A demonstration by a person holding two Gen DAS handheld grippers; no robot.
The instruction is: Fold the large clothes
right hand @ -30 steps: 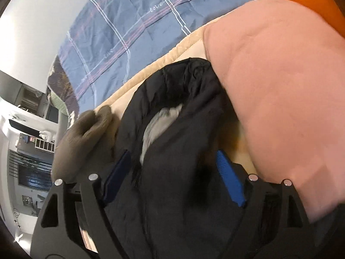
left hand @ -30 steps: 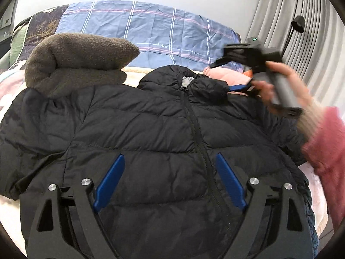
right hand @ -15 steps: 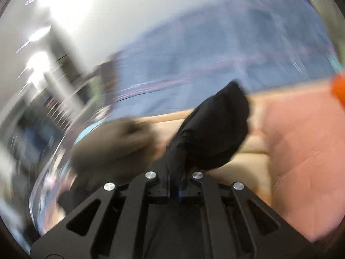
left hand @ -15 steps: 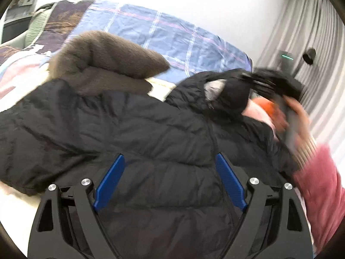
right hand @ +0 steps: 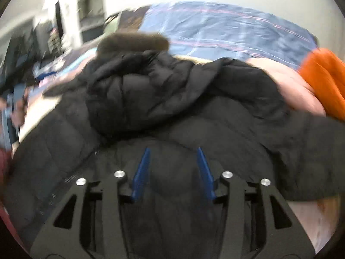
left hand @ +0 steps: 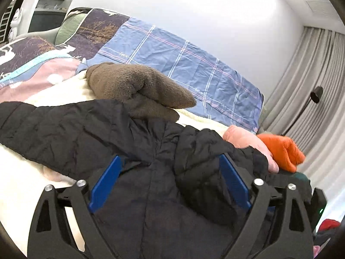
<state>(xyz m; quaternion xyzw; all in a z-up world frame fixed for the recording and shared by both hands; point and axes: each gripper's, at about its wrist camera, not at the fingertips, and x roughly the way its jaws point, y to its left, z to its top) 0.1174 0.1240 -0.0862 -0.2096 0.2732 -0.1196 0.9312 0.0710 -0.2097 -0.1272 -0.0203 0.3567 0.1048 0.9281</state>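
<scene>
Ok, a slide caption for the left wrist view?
Open left gripper over a black puffer jacket on the bed, brown fleece behind.

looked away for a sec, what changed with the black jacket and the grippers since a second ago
The right gripper had pinched the hood of the black puffer jacket, swung it down over the jacket's chest and let go; its fingers are now opening, with nothing between them. The hood now lies folded onto the jacket's front. The left gripper stayed open over the jacket. The brown fleece, pink garment and orange garment lie as before.
</scene>
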